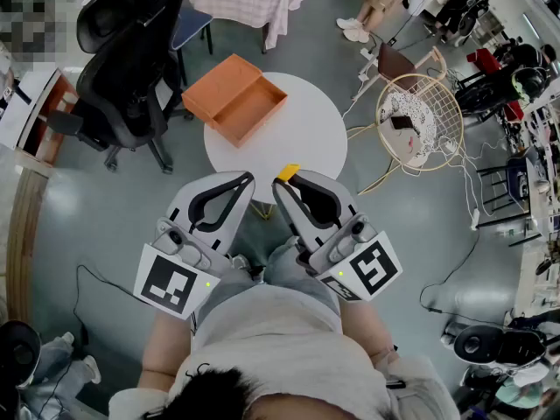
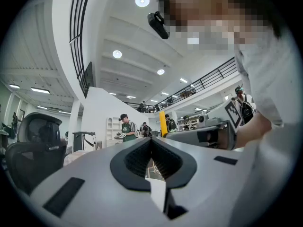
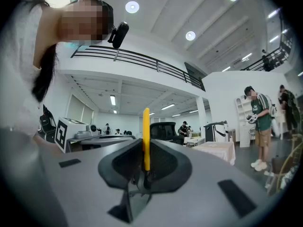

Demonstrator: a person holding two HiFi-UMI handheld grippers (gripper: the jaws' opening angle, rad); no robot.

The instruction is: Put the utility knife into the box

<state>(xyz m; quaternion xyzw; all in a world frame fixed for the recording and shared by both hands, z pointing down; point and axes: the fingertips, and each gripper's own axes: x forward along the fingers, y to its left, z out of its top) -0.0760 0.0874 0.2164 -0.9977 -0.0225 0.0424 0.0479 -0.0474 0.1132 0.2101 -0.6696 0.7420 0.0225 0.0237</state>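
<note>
Right gripper view shows the right gripper (image 3: 145,148) with its jaws clamped on the yellow utility knife (image 3: 147,126), which stands upright at frame centre. In the left gripper view, the left gripper (image 2: 151,143) has its jaws pressed together with nothing between them. In the head view, the open orange box (image 1: 234,97) sits on the white round table (image 1: 306,138), left of centre in the upper frame, well apart from both grippers.

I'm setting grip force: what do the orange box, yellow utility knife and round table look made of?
Orange box: matte, flat-walled, probably cardboard or thin plastic. Utility knife, clamped in the right tongs: even yellow, smooth, likely plastic casing. Table: smooth white top, laminate or painted; the look leaves it open.
</note>
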